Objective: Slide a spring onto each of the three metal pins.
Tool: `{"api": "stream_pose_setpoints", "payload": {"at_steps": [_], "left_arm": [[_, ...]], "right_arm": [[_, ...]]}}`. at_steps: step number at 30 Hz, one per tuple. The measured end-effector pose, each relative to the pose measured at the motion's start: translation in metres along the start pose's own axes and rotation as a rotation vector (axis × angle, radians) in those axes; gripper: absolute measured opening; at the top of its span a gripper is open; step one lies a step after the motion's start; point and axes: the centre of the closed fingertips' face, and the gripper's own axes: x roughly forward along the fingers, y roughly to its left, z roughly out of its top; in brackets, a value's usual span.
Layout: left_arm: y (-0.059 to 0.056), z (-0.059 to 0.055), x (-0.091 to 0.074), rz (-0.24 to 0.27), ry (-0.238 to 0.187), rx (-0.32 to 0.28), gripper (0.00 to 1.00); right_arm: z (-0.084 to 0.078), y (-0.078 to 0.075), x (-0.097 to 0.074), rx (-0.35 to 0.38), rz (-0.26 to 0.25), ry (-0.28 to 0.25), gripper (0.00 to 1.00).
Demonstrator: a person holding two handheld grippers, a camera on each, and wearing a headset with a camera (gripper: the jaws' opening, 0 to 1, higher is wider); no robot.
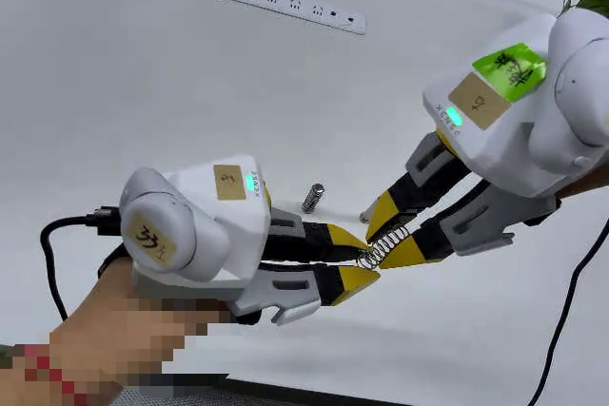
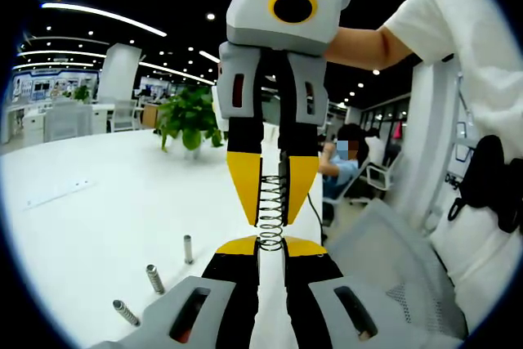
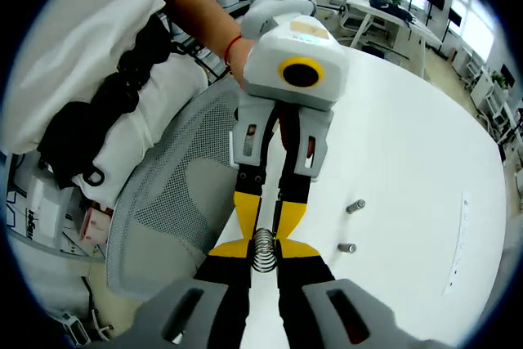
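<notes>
The two tools meet tip to tip above the white surface (image 1: 133, 102), sharing one spring (image 1: 388, 243). The left tool (image 2: 270, 245) is almost closed and pinches the spring's end. The right tool (image 3: 262, 248) is narrowed onto the coils, its jaws flanking the spring's length. Beyond them on the surface stand a bare pin (image 2: 188, 248), a second pin (image 2: 154, 278) and a third pin (image 2: 125, 312). The latter two seem already sleeved with coils, though they show small.
</notes>
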Motion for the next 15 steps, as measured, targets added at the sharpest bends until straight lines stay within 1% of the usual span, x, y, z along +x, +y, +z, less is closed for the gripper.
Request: {"api": "stream_pose_setpoints", "payload": {"at_steps": [7,15], "left_arm": [[-0.0008,0.0003,-0.0003,0.003,0.001,0.001,0.11],[-0.0013,-0.0009,-0.0014,0.007,-0.001,-0.004,0.11]], "right_arm": [[0.0028,0.0013,0.0002,0.006,0.000,-0.002,0.12],[-0.0007,0.0008,0.0010,0.006,-0.001,0.009,0.12]]}}
